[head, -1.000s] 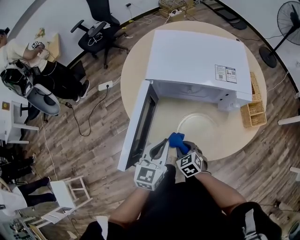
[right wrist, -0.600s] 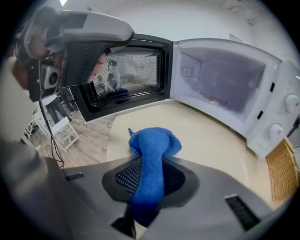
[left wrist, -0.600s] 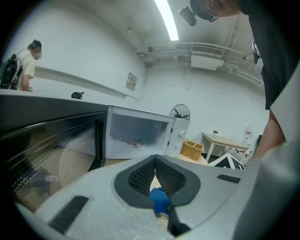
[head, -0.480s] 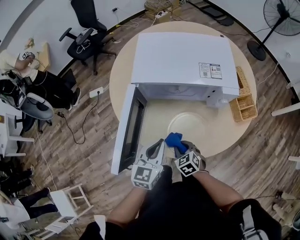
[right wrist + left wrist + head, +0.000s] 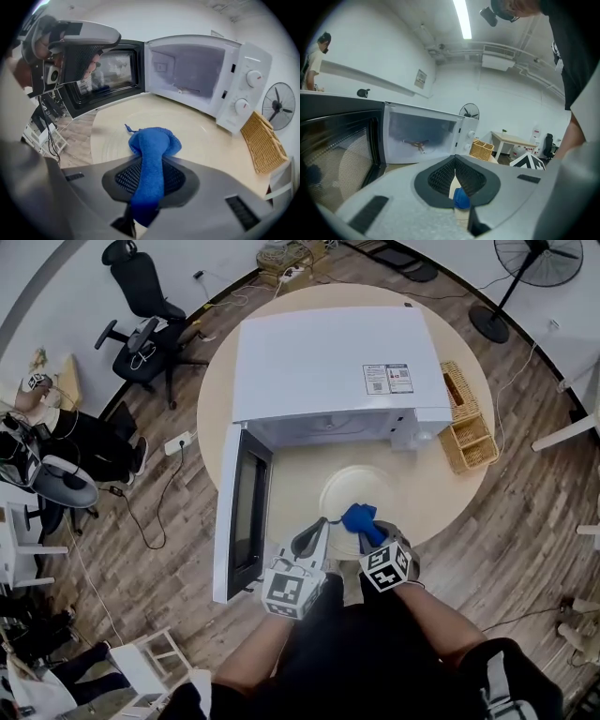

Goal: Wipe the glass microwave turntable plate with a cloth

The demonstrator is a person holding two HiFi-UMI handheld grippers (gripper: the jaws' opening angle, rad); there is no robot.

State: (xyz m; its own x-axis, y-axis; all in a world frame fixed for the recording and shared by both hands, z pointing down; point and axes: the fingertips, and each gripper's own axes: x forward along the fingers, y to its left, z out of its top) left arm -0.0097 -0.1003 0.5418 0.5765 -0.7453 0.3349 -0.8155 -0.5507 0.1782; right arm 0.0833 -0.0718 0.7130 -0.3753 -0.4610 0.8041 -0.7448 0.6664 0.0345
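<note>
The glass turntable plate (image 5: pixel 361 486) lies flat on the round table (image 5: pixel 281 488) in front of the open microwave (image 5: pixel 328 371); in the right gripper view it shows only as faint rings (image 5: pixel 110 140). My right gripper (image 5: pixel 367 531) (image 5: pixel 152 161) is shut on a blue cloth (image 5: pixel 360 518) (image 5: pixel 154 145), whose bunched end hangs over the plate's near rim. Beside it on the left, my left gripper (image 5: pixel 323 526) (image 5: pixel 455 161) is shut with nothing seen between its pads, and it points toward the microwave cavity.
The microwave door (image 5: pixel 239 512) stands swung open at the left, reaching past the table edge. A wicker basket (image 5: pixel 466 432) sits right of the microwave. Around the table are an office chair (image 5: pixel 141 306), a fan (image 5: pixel 534 259) and seated people (image 5: pixel 37 427).
Both grippers have edged forward together. The cloth was left of the plate's near edge; now it is over the near rim. Neither grip has changed.
</note>
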